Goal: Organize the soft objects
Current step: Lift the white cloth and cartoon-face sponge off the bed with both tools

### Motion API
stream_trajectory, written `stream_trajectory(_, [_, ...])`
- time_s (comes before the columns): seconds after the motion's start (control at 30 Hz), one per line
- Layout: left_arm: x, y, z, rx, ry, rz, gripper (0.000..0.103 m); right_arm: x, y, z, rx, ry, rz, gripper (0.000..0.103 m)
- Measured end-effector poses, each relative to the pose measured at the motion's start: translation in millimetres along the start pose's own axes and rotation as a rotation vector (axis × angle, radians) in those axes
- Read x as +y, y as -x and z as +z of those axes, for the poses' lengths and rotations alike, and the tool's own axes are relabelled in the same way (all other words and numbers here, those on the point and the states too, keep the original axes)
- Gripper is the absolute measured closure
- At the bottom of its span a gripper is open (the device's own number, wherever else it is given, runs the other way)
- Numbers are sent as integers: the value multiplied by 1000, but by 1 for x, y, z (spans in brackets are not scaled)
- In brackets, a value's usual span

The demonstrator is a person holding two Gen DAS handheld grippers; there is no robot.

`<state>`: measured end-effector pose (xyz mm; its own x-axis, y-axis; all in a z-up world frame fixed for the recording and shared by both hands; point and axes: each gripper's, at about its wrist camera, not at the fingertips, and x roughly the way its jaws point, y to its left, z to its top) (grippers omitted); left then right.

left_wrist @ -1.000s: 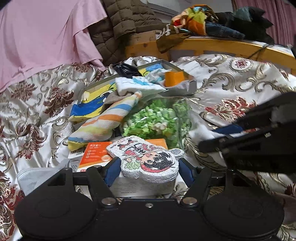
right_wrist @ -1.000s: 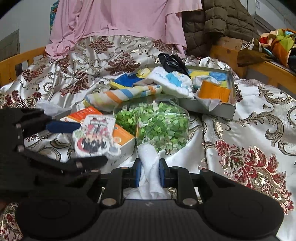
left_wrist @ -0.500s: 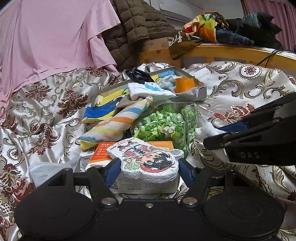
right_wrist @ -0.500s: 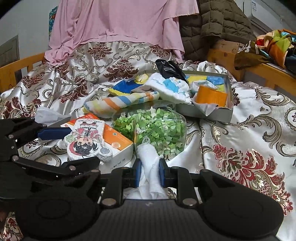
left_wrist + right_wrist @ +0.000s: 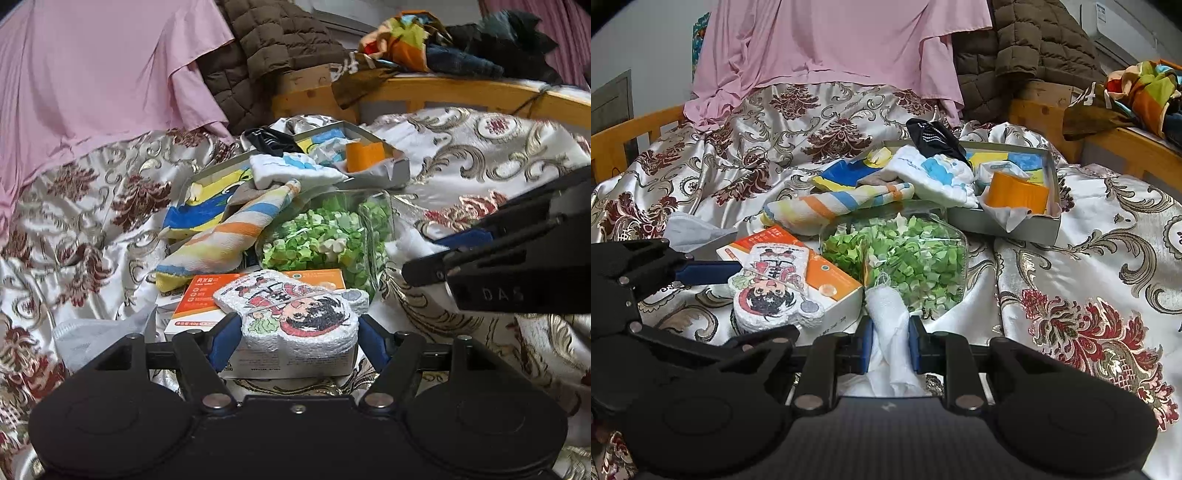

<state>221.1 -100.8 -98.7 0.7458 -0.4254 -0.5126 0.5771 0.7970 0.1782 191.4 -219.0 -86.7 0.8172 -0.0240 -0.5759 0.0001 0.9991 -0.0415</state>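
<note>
My left gripper (image 5: pixel 297 338) is shut on a white sponge with a cartoon figure (image 5: pixel 291 314), its blue pads against both sides. The sponge hangs just over an orange and white box (image 5: pixel 207 295). In the right wrist view the same sponge (image 5: pixel 772 291) sits between the left gripper's fingers (image 5: pixel 709 271). My right gripper (image 5: pixel 889 343) is shut on a bunched white cloth (image 5: pixel 888 314). The cloth reaches up toward a clear bag of green pieces (image 5: pixel 901 254). A striped towel (image 5: pixel 834 205) lies behind the box.
A grey tray (image 5: pixel 1004 223) at the back holds folded cloths, a dark sock (image 5: pixel 934 138) and an orange roll (image 5: pixel 1015 192). A face mask (image 5: pixel 96 332) lies left. Patterned satin bedding (image 5: pixel 1089 295) spreads right. Wooden bed rails (image 5: pixel 461 90) and piled clothes stand behind.
</note>
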Motion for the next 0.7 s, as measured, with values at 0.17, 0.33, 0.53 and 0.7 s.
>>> stream_trajectory(0.17, [0,1,-1,-5,1,-1,33,0,0,0,0,0,-1,81])
stream_trajectory(0.33, [2,1,-1,-12,7,0,34,0,0,0,-3,0,-2,81])
stream_trajectory(0.53, [2,4,0,-34,27,8,34,-1,2,0,-17,-3,-1,81])
stream_trajectory(0.7, [4,7,1,-55,48,16,34,-2,5,1,-33,-7,-1,81])
